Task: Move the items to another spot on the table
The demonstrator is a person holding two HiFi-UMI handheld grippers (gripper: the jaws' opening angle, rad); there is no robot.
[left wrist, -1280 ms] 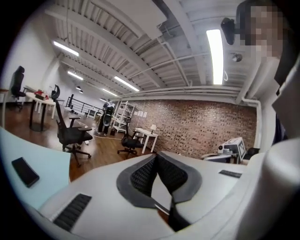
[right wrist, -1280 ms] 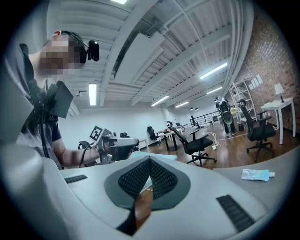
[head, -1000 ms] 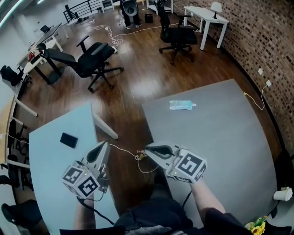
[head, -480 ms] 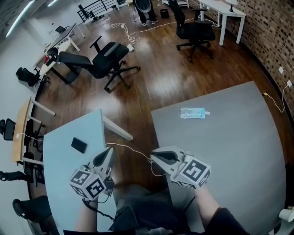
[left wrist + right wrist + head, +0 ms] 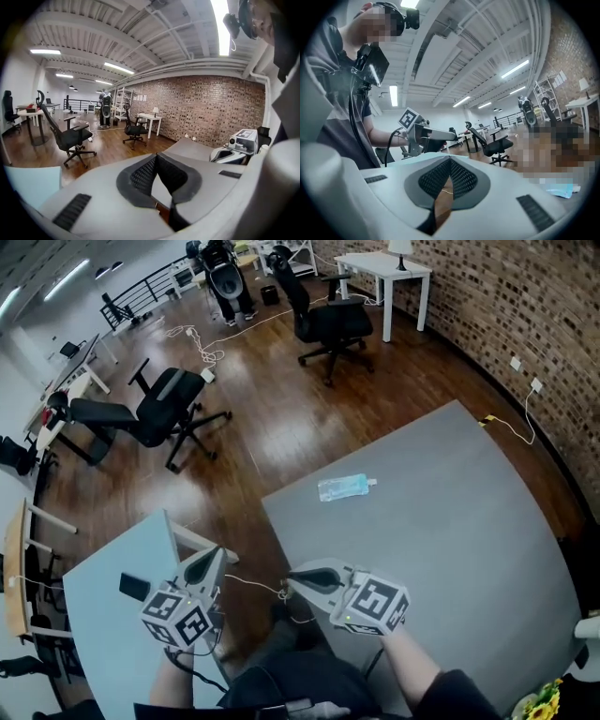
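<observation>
I count two grippers low in the frame, the left gripper (image 5: 208,559) and the right gripper (image 5: 292,576). There are two surfaces: a grey surface (image 5: 450,512) at right and a pale blue surface (image 5: 98,615) at lower left. One blue packet (image 5: 345,487) lies on the grey, one small black object (image 5: 134,587) on the blue. Two black office chairs (image 5: 169,409) (image 5: 328,320) stand on the floor, and one white desk (image 5: 380,263) at the top.
</observation>
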